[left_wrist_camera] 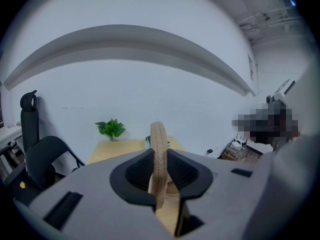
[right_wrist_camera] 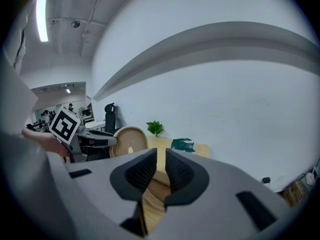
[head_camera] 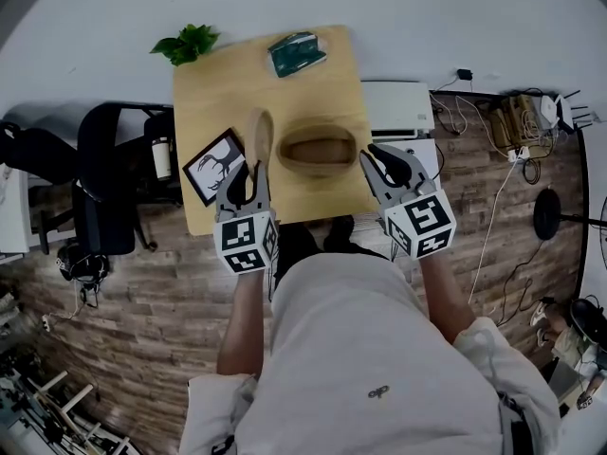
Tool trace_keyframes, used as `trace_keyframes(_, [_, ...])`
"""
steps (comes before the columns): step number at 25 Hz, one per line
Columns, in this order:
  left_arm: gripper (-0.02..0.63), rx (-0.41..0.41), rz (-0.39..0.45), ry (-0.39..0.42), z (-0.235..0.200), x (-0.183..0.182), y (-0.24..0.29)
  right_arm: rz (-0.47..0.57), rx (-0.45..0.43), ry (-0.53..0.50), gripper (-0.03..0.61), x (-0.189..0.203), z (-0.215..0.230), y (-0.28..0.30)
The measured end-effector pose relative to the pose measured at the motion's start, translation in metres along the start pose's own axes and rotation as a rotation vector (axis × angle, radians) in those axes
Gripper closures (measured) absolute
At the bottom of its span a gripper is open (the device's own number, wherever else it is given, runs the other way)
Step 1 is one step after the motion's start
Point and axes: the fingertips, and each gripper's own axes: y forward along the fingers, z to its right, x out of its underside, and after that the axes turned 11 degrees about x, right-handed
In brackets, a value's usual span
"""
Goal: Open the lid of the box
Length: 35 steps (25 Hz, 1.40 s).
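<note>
An oval wooden box (head_camera: 318, 150) lies uncovered in the middle of the wooden table (head_camera: 218, 93). Its round lid (head_camera: 260, 136) stands on edge just left of the box, with my left gripper (head_camera: 248, 180) shut on it. In the left gripper view the lid (left_wrist_camera: 159, 154) rises edge-on between the pads. My right gripper (head_camera: 379, 162) hovers at the box's right end. Its jaws (right_wrist_camera: 159, 171) show a narrow gap with nothing in it, and the box (right_wrist_camera: 157, 186) lies just beyond and below them. The right gripper view also shows the lid (right_wrist_camera: 129, 141) face-on.
A green packet (head_camera: 296, 53) lies at the table's far edge and a potted plant (head_camera: 187, 43) at its far left corner. A framed picture (head_camera: 218, 166) sits near the left gripper. A black chair (head_camera: 109, 188) stands left of the table, and a white unit (head_camera: 398, 107) to its right.
</note>
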Motion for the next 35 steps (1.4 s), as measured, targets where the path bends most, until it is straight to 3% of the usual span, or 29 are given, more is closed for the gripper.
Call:
trace_keyframes(10, [0.534, 0.009, 0.019, 0.009, -0.001, -0.008, 0.005, -0.014, 0.015, -0.001, 0.565, 0.003, 0.005, 0.002])
trace_keyframes(35, [0.534, 0.007, 0.042, 0.017, 0.005, -0.015, -0.003, -0.011, 0.027, -0.008, 0.578, 0.003, 0.006, -0.004])
